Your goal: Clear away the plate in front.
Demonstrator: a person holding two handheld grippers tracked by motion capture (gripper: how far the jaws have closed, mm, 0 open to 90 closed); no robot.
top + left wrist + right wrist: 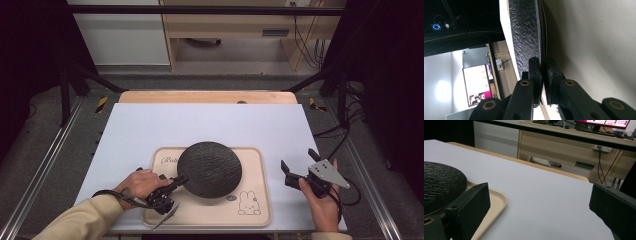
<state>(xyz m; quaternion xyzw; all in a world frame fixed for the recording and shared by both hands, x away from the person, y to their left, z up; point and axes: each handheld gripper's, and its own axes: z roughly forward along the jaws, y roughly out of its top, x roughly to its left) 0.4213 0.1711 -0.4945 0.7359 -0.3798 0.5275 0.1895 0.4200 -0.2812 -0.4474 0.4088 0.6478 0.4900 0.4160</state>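
beyond the white-topped table (150, 125) with its wooden far edge lies a grey floor (210, 70). a light wooden desk (240, 25) stands at the back, a white cabinet (120, 35) just beside it on the left, and black cables (307, 45) hang down at the desk's right end. a black frame bar (200, 10) runs across the top, with metal rails (40, 170) along both sides of the table. the side areas are dark. a lit monitor (604, 123) sits on the desk.

Cream sleeve; black left tool (181, 180), right tool (298, 163) with grey plate
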